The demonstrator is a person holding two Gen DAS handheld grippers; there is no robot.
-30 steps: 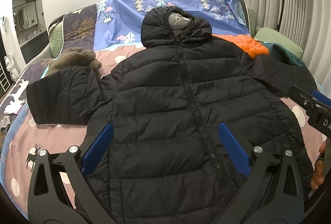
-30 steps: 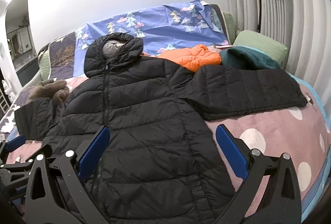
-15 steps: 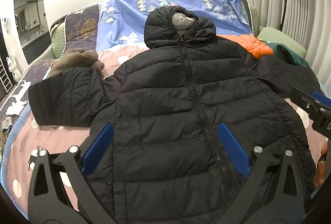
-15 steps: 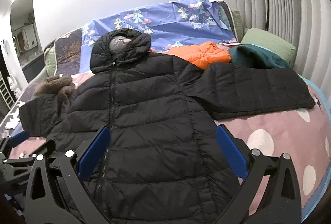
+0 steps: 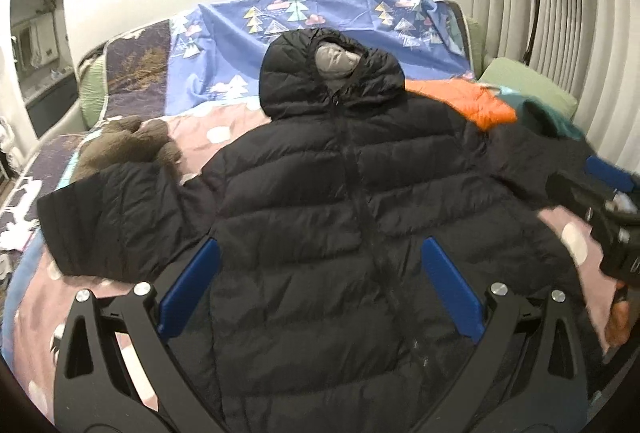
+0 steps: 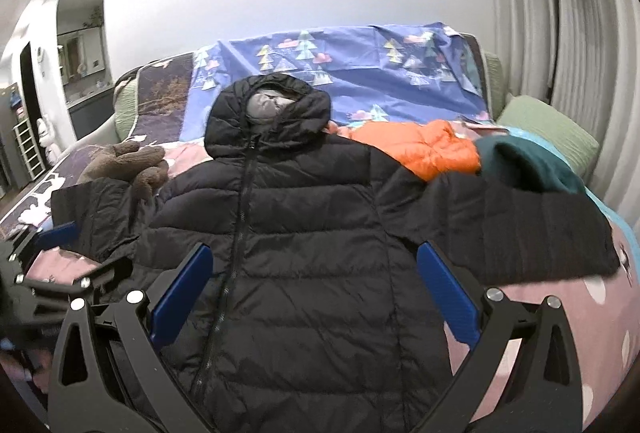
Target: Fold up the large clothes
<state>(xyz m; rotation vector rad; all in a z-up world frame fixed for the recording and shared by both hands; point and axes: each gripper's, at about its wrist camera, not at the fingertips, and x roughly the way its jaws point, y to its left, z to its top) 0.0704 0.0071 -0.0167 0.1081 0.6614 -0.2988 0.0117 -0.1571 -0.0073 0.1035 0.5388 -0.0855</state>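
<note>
Now, black hooded puffer jacket [image 5: 344, 233] spread flat, front up, mid-bed, hood toward the head edge; no fold made yet.
Left gripper [image 5: 320, 285] and right gripper [image 6: 312, 285] hover over the hem, jaws spread, empty. Suggest: take each sleeve [image 6: 520, 233] by the cuff, fold across the zip, avoid the orange quilted jacket [image 6: 416, 149] and brown plush toy [image 5: 124, 149] lying beside it.

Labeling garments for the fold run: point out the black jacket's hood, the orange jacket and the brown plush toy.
hood [image 6: 267, 121]: right wrist view, on its quilted left side.
orange jacket [image 6: 416, 149]: right wrist view, mid quilting.
brown plush toy [image 5: 124, 145]: left wrist view, on its fuzzy body.
</note>
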